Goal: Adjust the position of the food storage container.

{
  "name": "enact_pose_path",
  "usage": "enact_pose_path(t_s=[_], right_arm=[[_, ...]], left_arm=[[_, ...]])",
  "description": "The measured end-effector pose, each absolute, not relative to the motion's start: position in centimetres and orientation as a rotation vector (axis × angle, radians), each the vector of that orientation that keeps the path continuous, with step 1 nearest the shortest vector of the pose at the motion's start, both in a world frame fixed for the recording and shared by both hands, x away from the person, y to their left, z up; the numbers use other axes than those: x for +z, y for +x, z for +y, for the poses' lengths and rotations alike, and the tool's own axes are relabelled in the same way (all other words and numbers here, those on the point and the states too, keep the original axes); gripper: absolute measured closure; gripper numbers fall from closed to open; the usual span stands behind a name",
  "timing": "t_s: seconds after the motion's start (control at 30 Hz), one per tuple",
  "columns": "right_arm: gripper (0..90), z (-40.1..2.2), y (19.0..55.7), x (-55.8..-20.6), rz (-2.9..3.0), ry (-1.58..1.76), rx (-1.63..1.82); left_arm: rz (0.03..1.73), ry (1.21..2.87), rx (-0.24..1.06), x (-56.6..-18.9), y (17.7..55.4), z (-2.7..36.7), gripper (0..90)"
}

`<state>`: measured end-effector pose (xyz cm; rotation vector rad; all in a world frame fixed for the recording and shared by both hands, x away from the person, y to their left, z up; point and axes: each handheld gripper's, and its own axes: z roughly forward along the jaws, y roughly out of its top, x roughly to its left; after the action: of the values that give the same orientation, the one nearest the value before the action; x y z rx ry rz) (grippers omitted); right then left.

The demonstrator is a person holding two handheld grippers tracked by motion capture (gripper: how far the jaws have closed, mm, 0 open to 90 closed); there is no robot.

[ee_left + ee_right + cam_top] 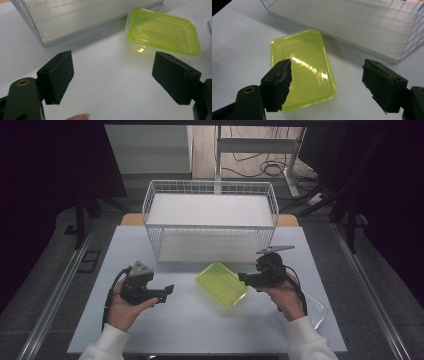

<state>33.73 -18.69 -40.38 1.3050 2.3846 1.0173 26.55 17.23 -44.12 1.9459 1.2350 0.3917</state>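
Right now the lime-green translucent plastic container with its snapped-on lid [221,283] lies flat on the pale grey surface [165,320], just in front of the white wire basket with a ribbed white liner [210,217]. The right gripper [243,278] hovers at the container's right edge with its jaws spread wide; in the right gripper view one pad overlaps the lid while the other hangs over bare surface, and nothing is pinched. The left gripper [169,291] rests well to the left, jaws equally wide and empty. The risk, as I judge it, lies in the thin, glossy walls: a squeeze on the rim alone could flex the lid, pop it loose, or send the light container skidding toward the basket.
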Motion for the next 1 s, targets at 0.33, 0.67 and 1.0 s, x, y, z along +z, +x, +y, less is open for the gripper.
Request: enact_pose_path(t_s=[0.33, 0.67, 1.0], right_arm=[[30.8, -15.6, 36.5, -41.3, 2.460, 1.262, 0.928], [38.3, -13.4, 39.2, -42.9, 2.503, 1.282, 0.833], [51.5, -12.2, 40.7, -44.2, 2.498, 1.254, 0.742]], left_arm=[[1.218, 1.936, 0.357, -43.7, 26.5, 16.9, 16.0], [1.238, 1.954, 0.341, -44.3, 26.4, 16.9, 16.6], [1.256, 1.950, 0.322, -44.8, 26.6, 17.3, 16.6]])
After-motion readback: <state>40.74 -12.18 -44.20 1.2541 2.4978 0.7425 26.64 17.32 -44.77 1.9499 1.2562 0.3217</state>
